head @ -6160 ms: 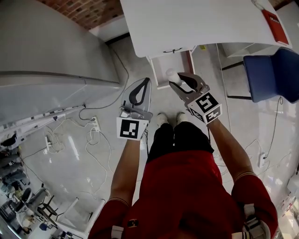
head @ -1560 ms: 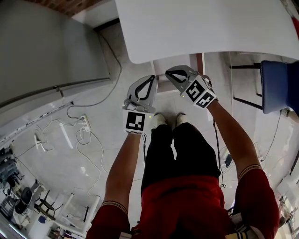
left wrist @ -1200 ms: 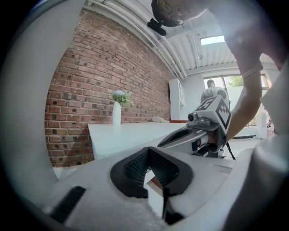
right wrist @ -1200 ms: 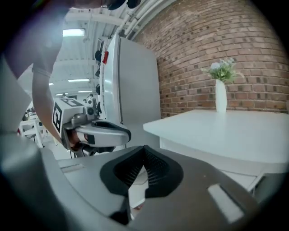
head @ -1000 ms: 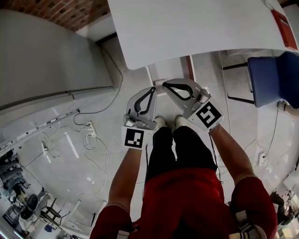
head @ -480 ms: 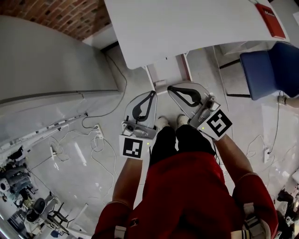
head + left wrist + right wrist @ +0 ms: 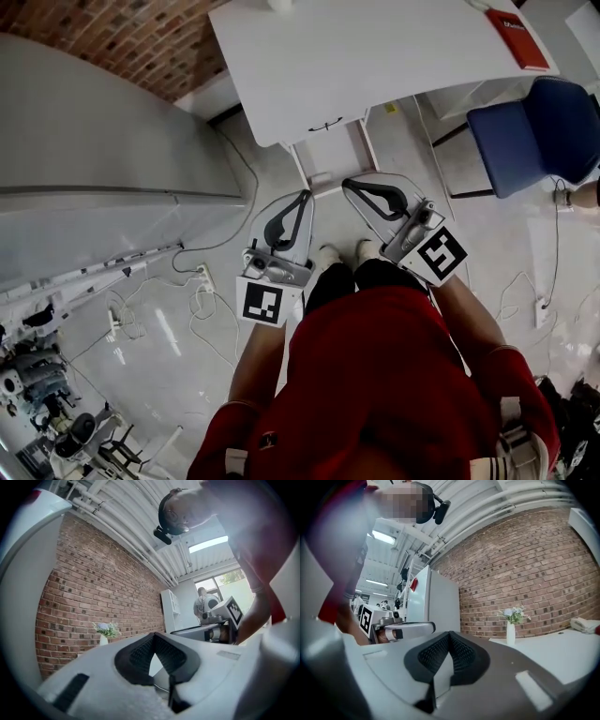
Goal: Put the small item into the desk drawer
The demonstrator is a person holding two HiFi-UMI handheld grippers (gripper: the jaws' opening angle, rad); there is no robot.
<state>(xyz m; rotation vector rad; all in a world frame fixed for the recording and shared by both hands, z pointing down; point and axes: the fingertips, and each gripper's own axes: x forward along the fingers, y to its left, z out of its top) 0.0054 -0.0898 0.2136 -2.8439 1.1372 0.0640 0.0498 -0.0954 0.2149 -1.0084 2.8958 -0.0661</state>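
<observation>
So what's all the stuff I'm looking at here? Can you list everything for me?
desk: one, white, top of the head view
drawer unit: one, white, under the desk's front edge
booklet: one, red, desk's right corner
vase of flowers: one, white, on the desk before the brick wall
chair: one, blue, right of the desk
brick wall: one, red-brown, behind the desk
big panel: one, grey, left of the desk
cables: several, mostly white, floor at left
shoes: two, white, below the drawer unit
left gripper: one, grey, jaws shut, empty
right gripper: one, grey, jaws shut, empty
</observation>
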